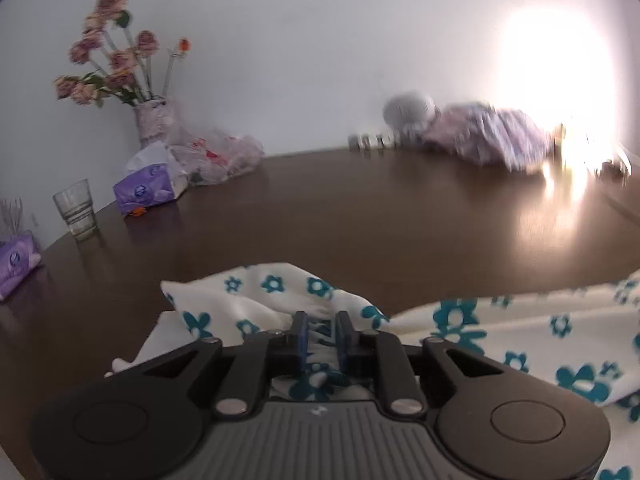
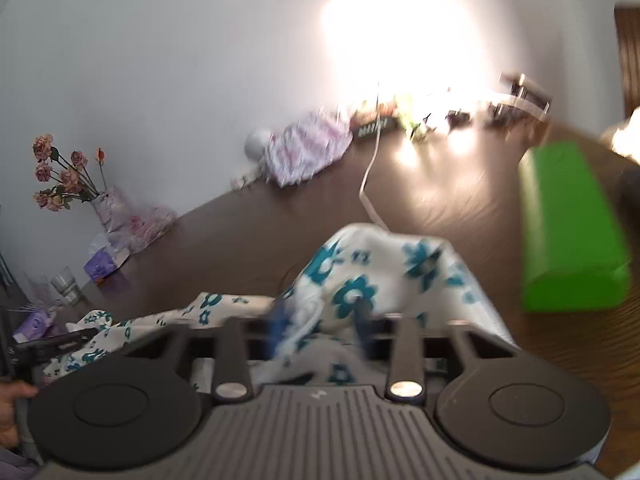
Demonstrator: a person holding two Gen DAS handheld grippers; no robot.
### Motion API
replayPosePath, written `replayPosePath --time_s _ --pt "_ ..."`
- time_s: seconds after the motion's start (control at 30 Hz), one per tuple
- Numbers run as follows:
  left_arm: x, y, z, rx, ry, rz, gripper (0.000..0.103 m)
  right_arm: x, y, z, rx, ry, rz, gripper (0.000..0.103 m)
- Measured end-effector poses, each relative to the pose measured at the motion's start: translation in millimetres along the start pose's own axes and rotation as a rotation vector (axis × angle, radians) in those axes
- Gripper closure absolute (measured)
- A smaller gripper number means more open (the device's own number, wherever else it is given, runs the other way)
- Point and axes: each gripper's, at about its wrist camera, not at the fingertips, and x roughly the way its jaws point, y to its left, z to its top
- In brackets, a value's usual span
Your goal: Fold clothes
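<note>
White garment with teal flowers (image 1: 460, 320) lies along the near edge of the dark wooden table (image 1: 360, 208), filling the lower centre and lower right of the left wrist view. Long axis runs left to right, strung between both claws. Left gripper (image 1: 322, 330) is clenched on a bunched end, cloth pinched between its blue pads. Right gripper (image 2: 320, 320) has the other end mounded between its fingers; picture blurred, so cannot tell if it grips. Green box (image 2: 572, 232) sits just right of the mound. Neither hand is nearer; each holds station at one end.
</note>
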Motion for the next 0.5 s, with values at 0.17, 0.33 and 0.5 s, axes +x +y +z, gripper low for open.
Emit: replayPosePath --time_s 0.17,0.33,0.5 --pt "-40 -14 21 -0.041 -0.144 -0.056 0.059 -32 11 9 -0.111 -0.11 0.01 0.08" --pt "-35 -93 25 0.081 -0.06 -0.34 0.052 8 49 -2 -0.22 0.01 0.113 0.082" --pt "-14 -118 7 0.154 0.032 -0.29 0.053 11 42 -13 -0.219 0.097 0.07 0.083"
